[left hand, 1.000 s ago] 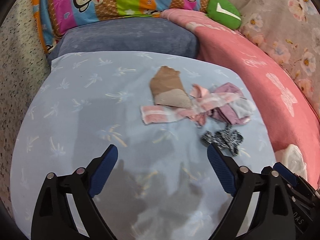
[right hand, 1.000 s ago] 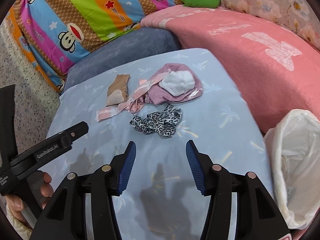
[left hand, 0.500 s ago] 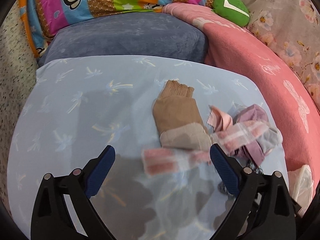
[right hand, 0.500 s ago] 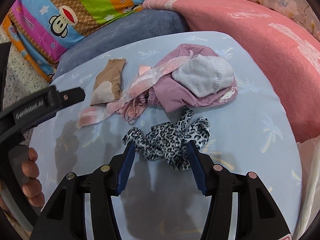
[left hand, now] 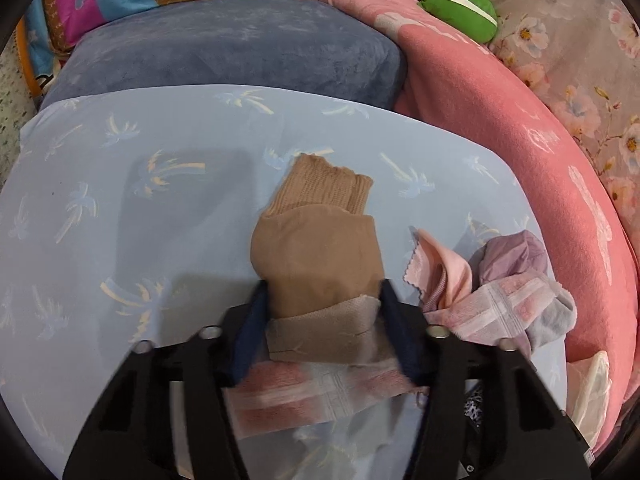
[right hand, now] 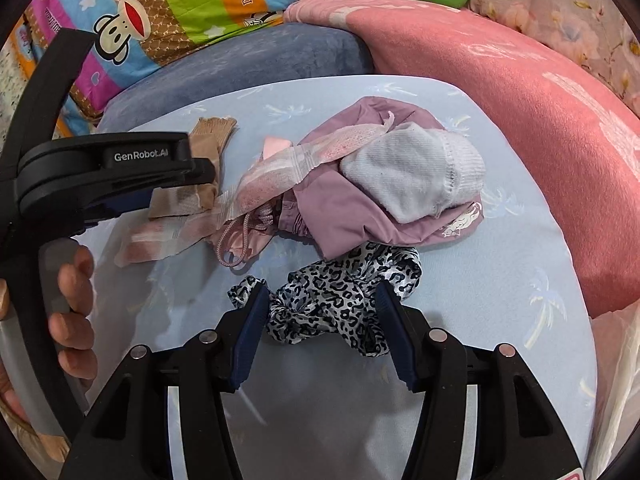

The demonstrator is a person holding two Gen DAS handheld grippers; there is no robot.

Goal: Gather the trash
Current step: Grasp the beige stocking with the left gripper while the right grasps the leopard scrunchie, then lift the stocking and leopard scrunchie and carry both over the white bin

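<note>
A tan sock [left hand: 316, 248] lies on the light blue palm-print sheet [left hand: 120, 240]. My left gripper [left hand: 322, 306] is closing on the sock's near end, a pad pressing each side. Under it lies a pink striped sock [left hand: 312, 392]. In the right wrist view a leopard-print cloth [right hand: 340, 292] sits crumpled between the fingers of my right gripper [right hand: 320, 308], whose jaws stand apart around it without squeezing. My left gripper [right hand: 200, 180] shows there at the left, on the tan sock [right hand: 208, 136], with a person's hand [right hand: 76, 300] on its handle.
A purple garment [right hand: 360, 200] with a white sock [right hand: 416, 176] on top lies behind the leopard cloth. A white plastic bag [right hand: 616, 380] hangs at the right edge. A pink blanket [right hand: 520, 120] rises on the right, a blue-grey cushion [left hand: 240, 48] at the back.
Both grippers came forward and down to the cloth pile. The left jaws went from wide open to closed around the tan sock. The right fingers now flank the leopard cloth.
</note>
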